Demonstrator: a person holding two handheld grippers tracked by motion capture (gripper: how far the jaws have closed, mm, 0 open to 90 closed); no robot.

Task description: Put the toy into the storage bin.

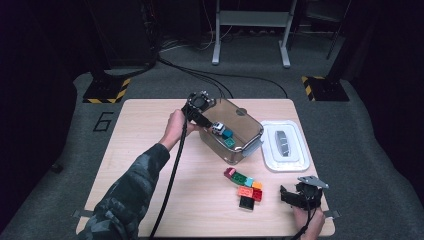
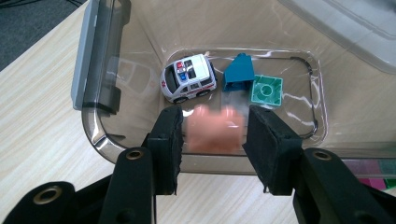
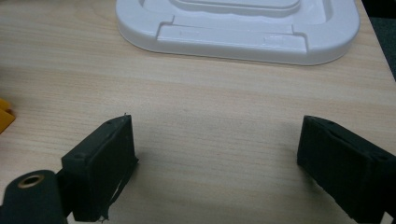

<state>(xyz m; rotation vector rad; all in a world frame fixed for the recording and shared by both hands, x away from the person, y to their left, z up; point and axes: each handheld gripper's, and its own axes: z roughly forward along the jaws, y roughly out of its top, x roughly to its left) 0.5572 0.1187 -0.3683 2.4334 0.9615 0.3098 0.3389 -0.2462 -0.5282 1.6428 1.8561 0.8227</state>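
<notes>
The left gripper (image 2: 214, 135), jaws slightly apart around a blurred pink brick (image 2: 215, 132), suits this light, stiff, flat-sided piece.

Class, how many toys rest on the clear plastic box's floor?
3: white toy car, blue sloped plastic brick beside it, green square plastic brick next along. None seems hidden.

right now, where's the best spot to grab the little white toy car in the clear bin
Probably across its two long sides, mid-body on the toy car, coming straight down through the open top of the clear bin. It stands on its wheels, and the blue block sits close to one end, so an end-to-end grip has little room.
</notes>
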